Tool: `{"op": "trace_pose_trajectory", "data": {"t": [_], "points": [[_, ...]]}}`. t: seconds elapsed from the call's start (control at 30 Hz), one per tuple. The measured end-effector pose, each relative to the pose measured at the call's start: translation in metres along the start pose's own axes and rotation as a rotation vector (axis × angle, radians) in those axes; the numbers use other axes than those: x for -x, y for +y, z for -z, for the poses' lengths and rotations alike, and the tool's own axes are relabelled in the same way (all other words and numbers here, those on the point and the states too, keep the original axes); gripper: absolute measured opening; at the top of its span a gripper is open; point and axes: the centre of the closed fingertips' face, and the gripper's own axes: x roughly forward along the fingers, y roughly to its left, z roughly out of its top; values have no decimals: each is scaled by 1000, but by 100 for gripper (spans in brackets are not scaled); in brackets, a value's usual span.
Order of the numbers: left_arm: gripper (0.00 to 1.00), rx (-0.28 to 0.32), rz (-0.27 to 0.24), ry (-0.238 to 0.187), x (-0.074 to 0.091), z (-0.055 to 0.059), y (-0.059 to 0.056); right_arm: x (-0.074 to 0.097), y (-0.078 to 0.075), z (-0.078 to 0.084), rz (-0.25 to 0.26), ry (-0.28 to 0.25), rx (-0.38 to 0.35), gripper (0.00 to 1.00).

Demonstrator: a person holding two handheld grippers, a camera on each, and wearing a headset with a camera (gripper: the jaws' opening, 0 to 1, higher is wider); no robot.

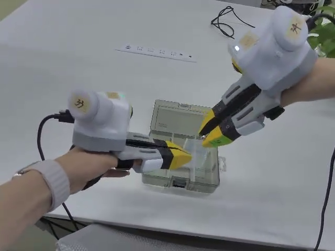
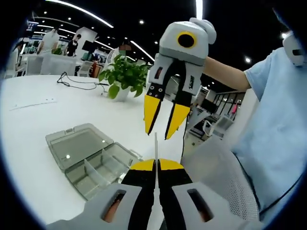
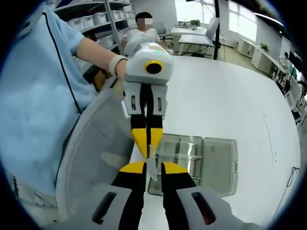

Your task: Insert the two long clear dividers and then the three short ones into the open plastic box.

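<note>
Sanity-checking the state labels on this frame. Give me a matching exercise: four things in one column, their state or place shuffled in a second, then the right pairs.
Things
1. left gripper
2. right gripper
3. box lid
4. black cable

States or places
A. lies on the far part of the table
B. jaws apart
C. shut on a clear divider
D. swung open

Pairs: 1-C, 2-B, 3-D, 4-A
</note>
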Motion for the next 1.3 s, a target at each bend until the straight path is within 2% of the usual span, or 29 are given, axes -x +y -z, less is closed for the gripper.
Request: {"op": "trace_pose_trajectory", "data": {"t": [0.13, 0.4, 0.63, 0.9, 0.97, 1.1, 1.2, 1.3], "points": [[0, -42, 8, 0, 0, -1, -1, -3, 2, -1, -25, 7, 2, 8], [0, -69, 14, 2, 1, -1, -1, -3, 6, -2, -48, 17, 8, 4], [0, -99, 15, 38, -1, 3, 1, -7, 10, 2, -59, 61, 8, 2], [1, -100, -22, 56, -2, 8, 7, -8, 6, 5, -36, 83, -3, 2], [8, -97, -34, 58, -1, 10, 10, -7, 3, 8, -21, 97, -20, 2], [13, -88, -66, 75, 4, 17, 16, -4, -8, 18, 21, 127, -57, 2], [20, -98, -90, 85, 8, 22, 21, -4, -11, 26, 40, 156, -64, 2], [27, -111, -122, 96, 13, 26, 27, -3, -21, 36, 81, 197, -71, 2]]}}
